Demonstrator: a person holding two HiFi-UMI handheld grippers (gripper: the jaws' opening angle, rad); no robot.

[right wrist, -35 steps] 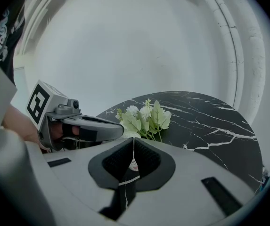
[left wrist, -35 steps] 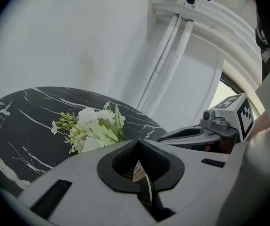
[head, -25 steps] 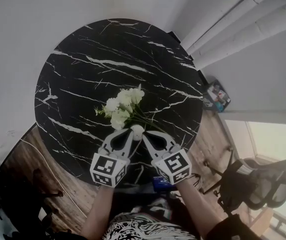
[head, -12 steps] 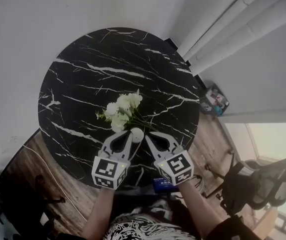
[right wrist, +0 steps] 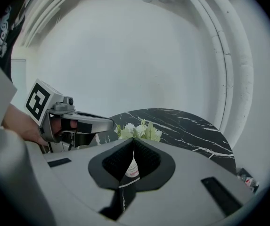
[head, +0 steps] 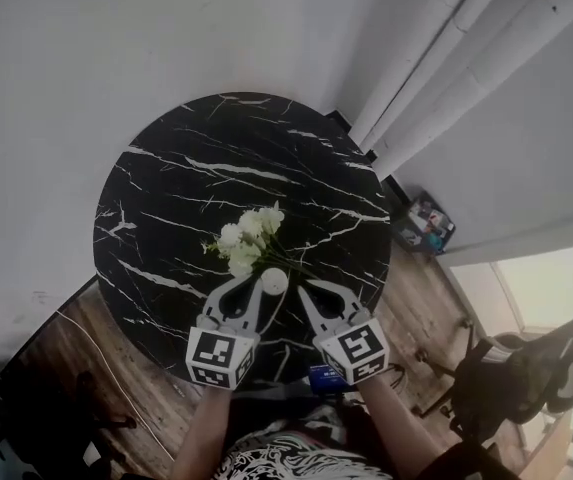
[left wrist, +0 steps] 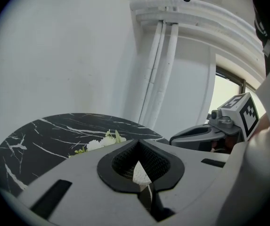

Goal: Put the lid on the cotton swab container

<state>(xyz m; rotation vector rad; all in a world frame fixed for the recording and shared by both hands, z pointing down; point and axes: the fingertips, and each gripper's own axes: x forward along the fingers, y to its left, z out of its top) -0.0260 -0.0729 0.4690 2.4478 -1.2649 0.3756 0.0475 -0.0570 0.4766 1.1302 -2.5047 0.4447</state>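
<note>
A small white round cotton swab container [head: 274, 280] stands on the black marble table [head: 181, 193], near its front edge. My left gripper [head: 258, 285] is shut, its tip just left of the container. My right gripper [head: 303, 291] is shut too, its tip just right of it. In the left gripper view a white bit of the container [left wrist: 139, 173] shows through the hole behind the closed left gripper [left wrist: 137, 143] tips. In the right gripper view the container's labelled side [right wrist: 132, 169] shows the same way below the right gripper [right wrist: 134, 140].
A bunch of white artificial flowers [head: 247, 240] lies just beyond the container. White pipes [head: 436, 58] run up the wall at the right. An office chair [head: 521, 368] and small items on the wooden floor [head: 426, 223] lie right of the table.
The head view has drawn back, so the table looks smaller and lower in the frame. Both grippers and the container keep the same places relative to each other.
</note>
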